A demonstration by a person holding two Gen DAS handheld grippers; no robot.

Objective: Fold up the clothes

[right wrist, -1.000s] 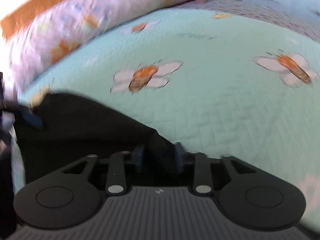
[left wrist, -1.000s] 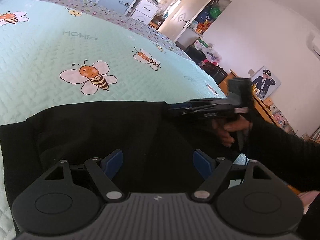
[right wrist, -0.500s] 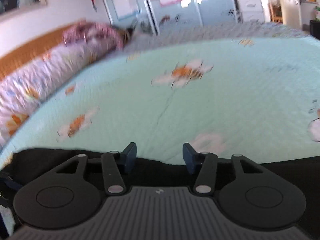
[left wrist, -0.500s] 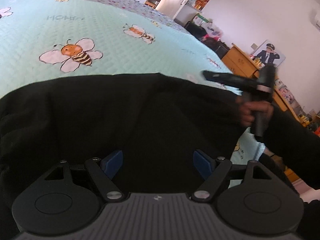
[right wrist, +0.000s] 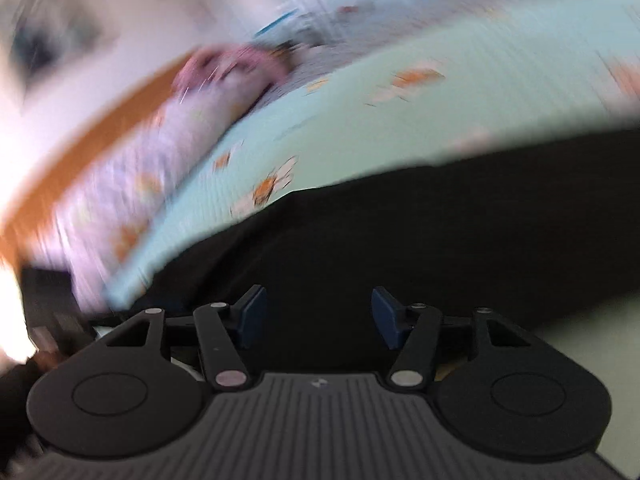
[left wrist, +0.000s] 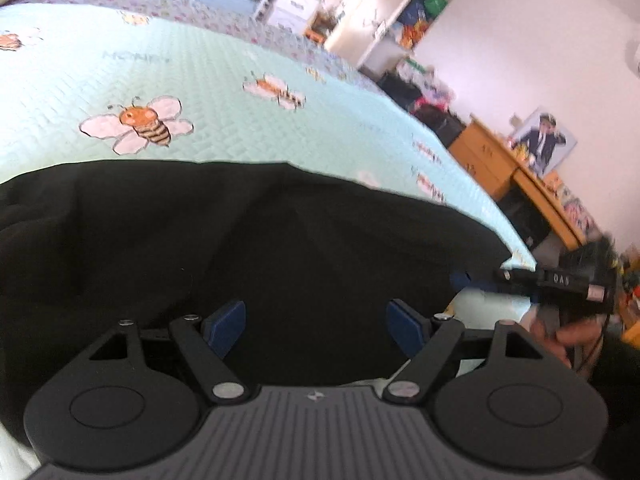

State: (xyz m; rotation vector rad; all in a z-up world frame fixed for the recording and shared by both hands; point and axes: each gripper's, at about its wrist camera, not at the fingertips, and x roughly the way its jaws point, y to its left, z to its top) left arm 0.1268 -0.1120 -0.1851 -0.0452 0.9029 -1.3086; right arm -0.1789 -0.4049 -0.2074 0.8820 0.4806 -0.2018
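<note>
A black garment (left wrist: 280,240) lies spread across a mint bedspread (left wrist: 200,80) printed with bees. My left gripper (left wrist: 316,324) hovers open over the garment's near part, blue pads wide apart and nothing pinched. At the garment's right end, by the bed's corner, a hand holds my right gripper (left wrist: 466,280). In the blurred right wrist view the same garment (right wrist: 440,240) fills the lower half. There the right gripper (right wrist: 318,316) is opening its jaws, with cloth beneath the pads but none pressed between them.
A flowered quilt roll (right wrist: 132,200) lies along an orange headboard (right wrist: 80,148) at the bed's far side. A wooden dresser (left wrist: 500,164) and cluttered shelves (left wrist: 416,20) stand beyond the bed's right edge. A dark sleeve (left wrist: 616,380) is at lower right.
The right gripper let go of the fold it pinched, widened, rolled, and swung to the garment's right end. The garment now lies spread wider. The left gripper shifted slightly and stayed open.
</note>
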